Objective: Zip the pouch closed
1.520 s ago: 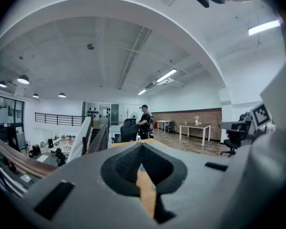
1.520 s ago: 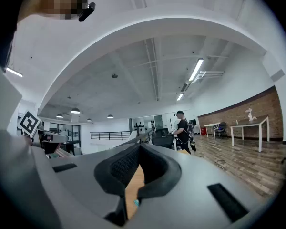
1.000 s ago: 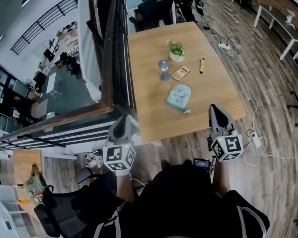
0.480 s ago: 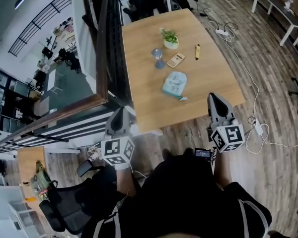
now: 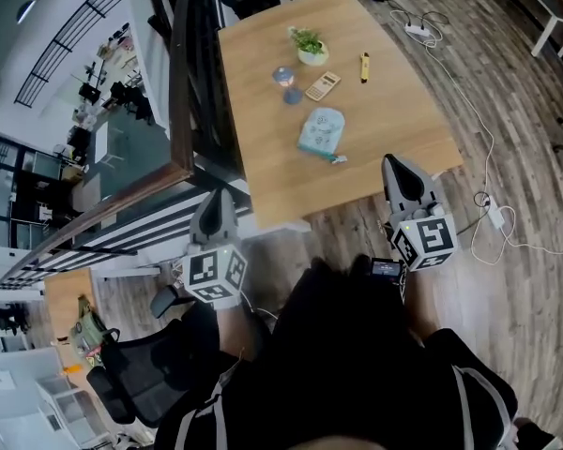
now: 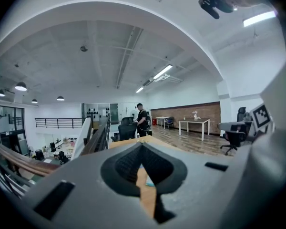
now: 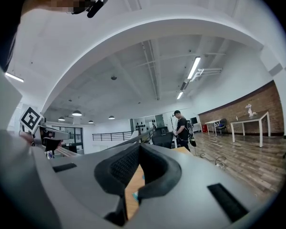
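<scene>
Head view shows both hand-held grippers at the near edge of the tabletop (image 5: 394,111). The left hand-held gripper (image 5: 216,204) is closed, with its jaws meeting tip to tip and nothing gripped. The right hand-held gripper (image 5: 399,172) is likewise closed and empty. Each gripper view shows only bare tabletop through the gap behind its meeting tips.

The pouch (image 5: 321,131), light blue, is laid flat near the middle of the tabletop, well apart from both grippers. It is located at 1 o'clock from the left unit and at 11 o'clock from the right unit. The condition of its zip cannot be determined.

A calculator (image 5: 321,85) is positioned at 12 o'clock from the pouch. A potted plant (image 5: 310,45) is placed beyond the calculator, and a yellow marker (image 5: 364,67) lies at 1 o'clock from the pouch.
</scene>
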`<action>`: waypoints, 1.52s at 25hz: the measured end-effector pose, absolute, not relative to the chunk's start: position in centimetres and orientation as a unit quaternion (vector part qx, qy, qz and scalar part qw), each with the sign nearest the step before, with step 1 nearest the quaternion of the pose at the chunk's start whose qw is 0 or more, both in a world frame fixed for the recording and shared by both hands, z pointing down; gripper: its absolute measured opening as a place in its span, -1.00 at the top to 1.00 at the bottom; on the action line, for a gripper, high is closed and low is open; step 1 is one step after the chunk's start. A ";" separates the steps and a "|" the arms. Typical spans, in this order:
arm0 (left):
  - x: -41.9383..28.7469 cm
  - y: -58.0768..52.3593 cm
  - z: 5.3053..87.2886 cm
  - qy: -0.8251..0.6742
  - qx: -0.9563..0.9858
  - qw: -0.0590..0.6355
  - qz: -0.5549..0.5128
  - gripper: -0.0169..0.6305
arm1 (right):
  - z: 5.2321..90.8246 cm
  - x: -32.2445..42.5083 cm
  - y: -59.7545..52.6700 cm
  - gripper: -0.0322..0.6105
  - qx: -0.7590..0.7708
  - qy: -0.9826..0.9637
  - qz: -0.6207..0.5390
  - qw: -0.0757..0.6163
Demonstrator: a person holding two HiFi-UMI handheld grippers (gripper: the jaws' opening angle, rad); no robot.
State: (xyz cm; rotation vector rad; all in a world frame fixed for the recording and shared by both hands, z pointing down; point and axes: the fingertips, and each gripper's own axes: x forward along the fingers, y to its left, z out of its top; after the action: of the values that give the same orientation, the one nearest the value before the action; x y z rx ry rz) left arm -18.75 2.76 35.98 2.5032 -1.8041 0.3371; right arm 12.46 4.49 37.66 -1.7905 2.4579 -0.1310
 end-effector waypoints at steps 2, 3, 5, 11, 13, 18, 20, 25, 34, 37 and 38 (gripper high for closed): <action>-18.0 3.1 36.3 -0.578 0.808 0.017 0.113 0.95 | 38.2 12.8 4.9 0.86 -0.586 0.807 -0.049 0.050; -17.7 3.2 36.4 -0.575 0.809 0.016 0.117 0.95 | 38.4 12.9 5.0 0.86 -0.586 0.807 -0.051 0.051; -17.4 3.2 36.6 -0.573 0.810 0.015 0.124 0.95 | 38.8 13.2 5.1 0.86 -0.587 0.806 -0.056 0.052; -16.4 1.7 37.9 -0.558 0.818 0.024 0.138 0.95 | 40.0 14.1 4.3 0.86 -0.596 0.799 -0.068 0.047; -16.1 0.7 38.9 -0.550 0.823 0.031 0.137 0.95 | 40.7 14.1 3.8 0.86 -0.599 0.796 -0.072 0.042; -15.5 -3.0 41.0 -0.531 0.836 0.048 0.131 0.95 | 41.4 13.5 1.3 0.86 -0.604 0.793 -0.074 0.026; -15.6 -4.9 40.8 -0.525 0.841 0.049 0.124 0.95 | 40.8 13.3 -0.3 0.86 -0.609 0.790 -0.072 0.022; -16.1 -10.5 41.7 -0.512 0.850 0.058 0.109 0.95 | 39.5 11.7 -5.0 0.86 -0.612 0.789 -0.054 -0.009; -16.6 -17.5 45.3 -0.477 0.868 0.102 0.096 0.95 | 41.2 7.8 -12.0 0.86 -0.612 0.786 -0.067 -0.048; -16.7 -17.8 45.9 -0.471 0.869 0.113 0.101 0.95 | 42.0 7.2 -12.7 0.86 -0.609 0.787 -0.084 -0.054; -16.8 -18.2 45.8 -0.472 0.869 0.114 0.101 0.95 | 41.9 7.0 -13.1 0.86 -0.608 0.788 -0.083 -0.053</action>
State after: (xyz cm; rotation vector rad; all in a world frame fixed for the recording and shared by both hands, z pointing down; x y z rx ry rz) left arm -16.84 -18.18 45.83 2.5475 -1.3830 0.2962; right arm 7.02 -13.09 41.91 -1.9784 2.5623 -0.2695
